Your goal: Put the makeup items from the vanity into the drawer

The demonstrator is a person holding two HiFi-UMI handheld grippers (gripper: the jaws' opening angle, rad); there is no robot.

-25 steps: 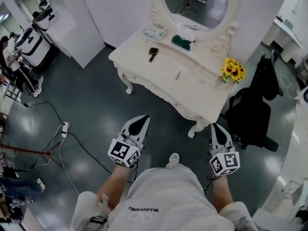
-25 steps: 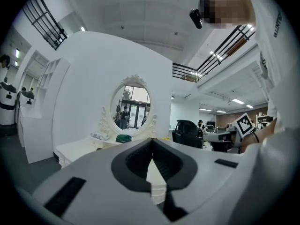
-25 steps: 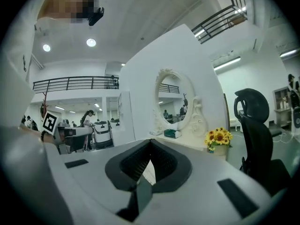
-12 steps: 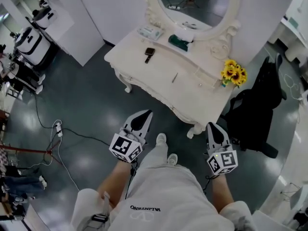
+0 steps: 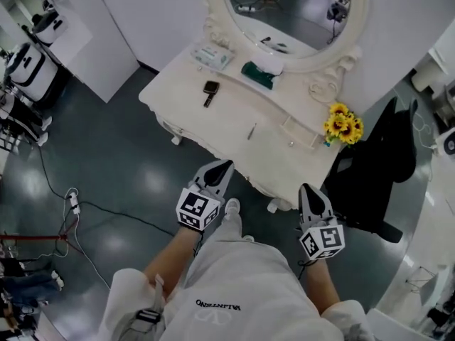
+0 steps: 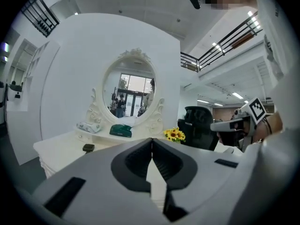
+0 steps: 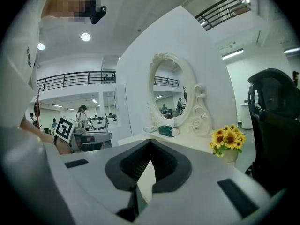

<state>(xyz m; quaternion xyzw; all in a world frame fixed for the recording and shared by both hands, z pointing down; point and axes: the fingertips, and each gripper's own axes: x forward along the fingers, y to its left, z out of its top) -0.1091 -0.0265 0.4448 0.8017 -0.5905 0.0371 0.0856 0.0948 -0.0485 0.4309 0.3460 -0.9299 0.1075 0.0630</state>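
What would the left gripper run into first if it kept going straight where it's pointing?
Most likely the front edge of the vanity. The left gripper, jaws shut and empty, points at it with only floor between, though depth is hard to judge.

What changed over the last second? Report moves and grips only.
The person stepped toward the vanity, carrying the left gripper and right gripper closer to its front edge. Both stay shut and empty; nothing was taken or released. The small black item, green pouch, thin stick and sunflowers lie where they were.
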